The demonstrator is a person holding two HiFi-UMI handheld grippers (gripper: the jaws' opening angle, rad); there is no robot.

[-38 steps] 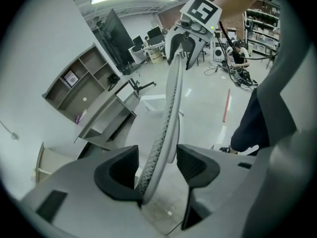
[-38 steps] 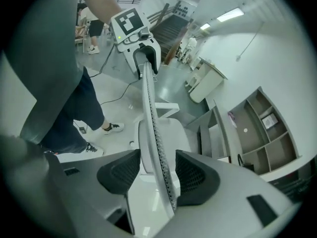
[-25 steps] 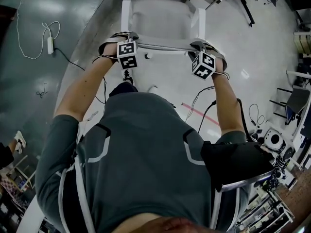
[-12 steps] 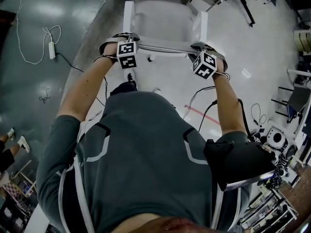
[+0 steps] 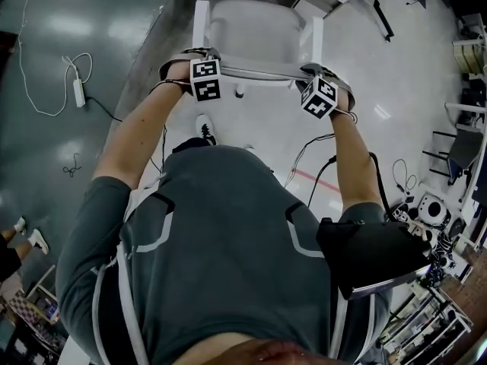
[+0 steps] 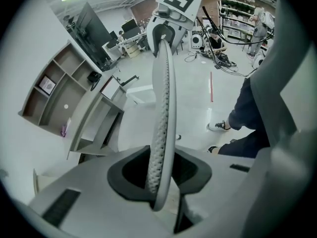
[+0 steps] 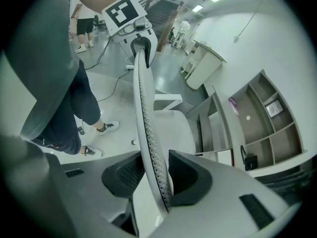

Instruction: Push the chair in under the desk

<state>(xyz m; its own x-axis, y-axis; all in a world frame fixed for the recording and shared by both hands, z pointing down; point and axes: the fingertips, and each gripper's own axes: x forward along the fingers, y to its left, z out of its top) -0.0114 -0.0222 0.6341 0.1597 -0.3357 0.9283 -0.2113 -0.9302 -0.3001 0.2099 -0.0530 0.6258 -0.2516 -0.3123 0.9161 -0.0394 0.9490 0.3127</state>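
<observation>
The white plastic chair (image 5: 255,33) stood square before the grey desk with open shelf compartments (image 6: 94,120). Its seat front was near the desk's edge, but how far beneath it reached could not be told. Pale glossy floor (image 5: 396,74) lay open to the chair's right as far as a black-legged stand (image 5: 386,10). Darker grey floor (image 5: 68,21) spread to its left.

Both grippers sat on the curved white backrest rim (image 5: 259,73), a thin arched band with a finely perforated face. The left gripper (image 6: 161,172) pinched it near the left end, its dark pads closing on either side of the band. The right gripper (image 7: 157,177) had the right end between its pads, which touched both faces while those jaws eased apart.

Behind the chair, the person's shoe (image 5: 204,128), black cables (image 5: 323,166) and a red tape line (image 5: 308,177) lay on the floor. A white power strip with its looping cord (image 5: 78,92) lay well off to the left. Black metal frames and small clutter (image 5: 456,158) crowded the right edge, well apart from the chair.
</observation>
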